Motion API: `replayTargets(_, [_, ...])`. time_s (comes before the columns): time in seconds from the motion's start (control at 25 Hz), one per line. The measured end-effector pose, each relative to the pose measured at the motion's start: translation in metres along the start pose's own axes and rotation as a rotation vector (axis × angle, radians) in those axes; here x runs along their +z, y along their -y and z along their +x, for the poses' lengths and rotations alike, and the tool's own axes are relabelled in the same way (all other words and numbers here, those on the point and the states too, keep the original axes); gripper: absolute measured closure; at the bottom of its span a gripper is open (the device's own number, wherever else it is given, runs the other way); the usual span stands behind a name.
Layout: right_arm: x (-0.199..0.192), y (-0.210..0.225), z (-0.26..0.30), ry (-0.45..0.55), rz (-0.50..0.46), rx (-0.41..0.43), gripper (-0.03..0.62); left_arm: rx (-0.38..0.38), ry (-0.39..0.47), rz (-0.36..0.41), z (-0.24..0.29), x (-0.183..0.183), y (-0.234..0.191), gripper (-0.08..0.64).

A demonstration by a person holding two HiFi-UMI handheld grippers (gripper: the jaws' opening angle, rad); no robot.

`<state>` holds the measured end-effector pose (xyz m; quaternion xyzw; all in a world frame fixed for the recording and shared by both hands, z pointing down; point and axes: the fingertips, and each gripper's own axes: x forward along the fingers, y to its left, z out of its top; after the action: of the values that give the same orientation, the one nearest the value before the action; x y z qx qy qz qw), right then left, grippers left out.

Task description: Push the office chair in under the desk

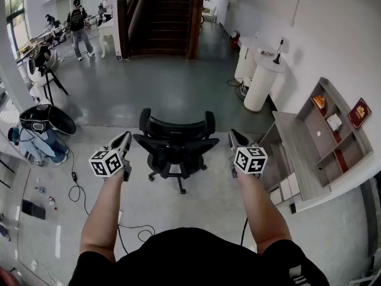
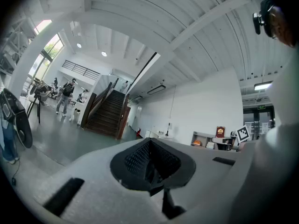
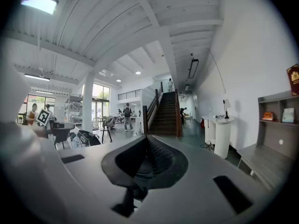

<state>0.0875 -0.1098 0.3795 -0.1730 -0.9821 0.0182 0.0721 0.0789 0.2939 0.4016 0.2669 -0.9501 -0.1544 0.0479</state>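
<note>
Holding left gripper (image 1: pixel 125 139) and right gripper (image 1: pixel 233 137) shut, empty, either side of chair (image 1: pixel 175 145), not touching it. Sitting on open floor (image 1: pixel 202 210), apart from desk (image 1: pixel 297 154) at right. Probably rolling lightly on castors (image 1: pixel 182 190), swivelling if shoved off-centre; aiming for stiff backrest (image 1: pixel 176 127) rim, both sides evenly.

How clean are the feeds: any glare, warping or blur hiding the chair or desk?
Head view: fisheye bends the edges, yet the office chair is sharp, evenly lit; the desk curves at right. Left gripper view: window glare upper left, chair unseen. Right gripper view: bright ceiling lamp top left, dark corners, desk in view.
</note>
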Motion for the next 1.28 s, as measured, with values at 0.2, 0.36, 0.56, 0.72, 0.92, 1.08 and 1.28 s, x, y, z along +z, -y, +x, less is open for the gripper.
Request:
replayTargets(0.2, [-0.002, 0.008, 0.007, 0.003, -0.001, 0.024, 0.58, 0.019, -0.008, 0.008, 0.012, -0.005, 0.0, 0.543])
replayTargets(0.36, [0.001, 0.022, 0.005, 0.013, 0.0, 0.032, 0.58, 0.036, -0.012, 0.013, 0.017, -0.007, 0.006, 0.543])
replayTargets(0.56, [0.005, 0.029, 0.009, 0.061, -0.012, 0.128, 0.578, 0.068, -0.037, 0.058, 0.022, -0.014, 0.018, 0.543])
replayTargets(0.72, [-0.004, 0.03, 0.011, 0.033, -0.092, 0.218, 0.506, 0.021, -0.077, 0.2, 0.024, -0.027, 0.037, 0.538])
replayTargets(0.92, [-0.025, 0.028, 0.02, -0.01, -0.141, 0.263, 0.434, -0.048, -0.112, 0.324, 0.025, -0.033, 0.044, 0.473])
replayTargets(1.08, [-0.035, 0.029, 0.035, -0.039, -0.146, 0.245, 0.434, -0.072, -0.112, 0.346, 0.034, -0.04, 0.036, 0.435])
replayTargets(1.28, [-0.033, 0.014, 0.064, -0.064, -0.192, 0.235, 0.434, -0.091, -0.108, 0.308, 0.054, -0.049, 0.003, 0.428])
